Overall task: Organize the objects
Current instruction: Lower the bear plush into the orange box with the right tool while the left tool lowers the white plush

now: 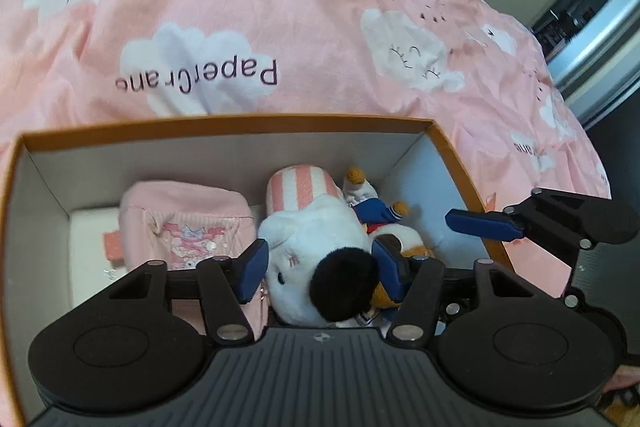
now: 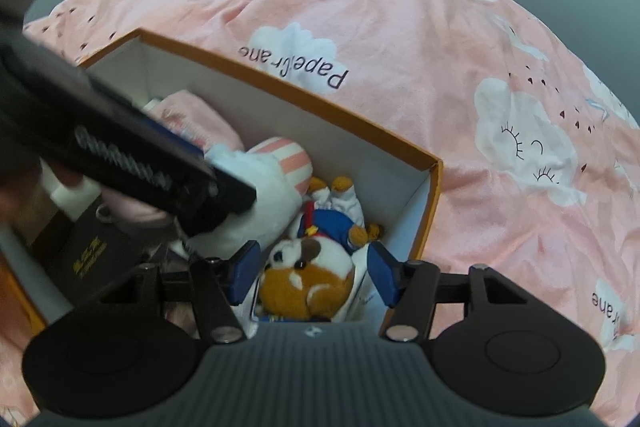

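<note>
1. Left wrist view: the left gripper [image 1: 320, 269] hangs over the box [image 1: 240, 121], its jaws standing wide on either side of the white plush [image 1: 316, 243], pads just beside it, not clearly pressing.
2. Right of it, the right gripper [image 2: 310, 273] has jaws spread around the brown-and-white plush dog [image 2: 308, 275], gaps showing on both sides.
3. Left of the white plush lies a pink pouch [image 1: 188, 223], all inside the box.
4. Farther off, the box sits on a bed under a pink cloud-print quilt [image 1: 280, 7].
</note>
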### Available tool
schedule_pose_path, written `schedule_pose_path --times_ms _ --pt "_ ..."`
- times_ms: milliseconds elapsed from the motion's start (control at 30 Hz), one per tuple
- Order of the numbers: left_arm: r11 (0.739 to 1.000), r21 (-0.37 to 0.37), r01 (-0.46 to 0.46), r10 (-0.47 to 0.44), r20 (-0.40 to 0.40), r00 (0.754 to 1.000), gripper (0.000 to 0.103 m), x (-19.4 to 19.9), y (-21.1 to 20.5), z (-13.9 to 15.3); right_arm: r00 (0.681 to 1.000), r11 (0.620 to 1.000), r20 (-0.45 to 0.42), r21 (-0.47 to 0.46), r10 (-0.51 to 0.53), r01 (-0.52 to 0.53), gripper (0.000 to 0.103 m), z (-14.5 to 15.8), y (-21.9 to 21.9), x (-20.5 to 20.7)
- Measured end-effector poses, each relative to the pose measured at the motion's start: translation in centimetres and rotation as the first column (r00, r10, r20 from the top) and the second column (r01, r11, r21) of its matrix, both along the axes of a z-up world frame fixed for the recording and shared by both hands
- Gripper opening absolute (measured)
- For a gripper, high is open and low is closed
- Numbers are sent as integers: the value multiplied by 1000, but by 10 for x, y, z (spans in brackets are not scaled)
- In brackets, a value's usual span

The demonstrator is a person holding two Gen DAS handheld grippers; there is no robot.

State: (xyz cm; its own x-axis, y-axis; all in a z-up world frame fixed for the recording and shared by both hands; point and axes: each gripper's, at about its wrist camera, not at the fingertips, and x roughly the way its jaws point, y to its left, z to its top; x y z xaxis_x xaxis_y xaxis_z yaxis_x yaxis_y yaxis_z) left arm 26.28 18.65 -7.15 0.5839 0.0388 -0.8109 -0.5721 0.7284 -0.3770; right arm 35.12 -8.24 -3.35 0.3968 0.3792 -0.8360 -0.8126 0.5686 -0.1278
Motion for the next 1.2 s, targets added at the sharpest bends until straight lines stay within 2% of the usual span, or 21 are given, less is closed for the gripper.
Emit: schedule_pose_path --times_ms 67,167,233,333,400,467,700,867,1000,1100,1200 --pt "999 10 30 -30 -12 999 54 -3 -2 6 1000 1000 -8 -15 19 -19 47 0 -3 -4" --pt "998 -8 63 -63 -10 998 45 -6 -5 9 998 997 -23 -45 59 -60 37 -2 -4 -10" --pt "997 -16 71 -72 -23 997 40 -5 -7 4 996 994 -29 -67 82 -83 34 -5 -3 -14" --pt "996 -21 85 -86 -23 996 38 -3 -11 -6 995 989 -45 -113 88 -93 25 -12 0 -15" --pt "996 -32 83 -83 -8 997 36 -1 -14 -10 995 985 -43 -141 90 -95 23 -16 1 -15" --pt "995 -12 98 -98 -6 995 36 3 -17 -11 994 981 -34 -159 106 -110 22 -19 3 -15" --pt "993 31 114 -113 -20 993 36 11 -23 -13 990 968 57 -223 129 -113 17 -35 11 -9" --pt "992 43 118 -118 -15 993 38 9 -26 -13 992 976 73 -203 100 -83 16 -36 9 -5" --pt "989 63 132 -131 -10 991 39 4 -28 -6 995 986 68 -155 74 -63 17 -24 3 -9" --pt "989 83 126 -128 11 992 39 -11 -31 9 994 998 107 -68 20 -13 18 -2 -10 -19" --pt "987 128 94 -103 68 992 39 -39 -40 31 992 996 118 73 -51 43 30 26 -25 -39"
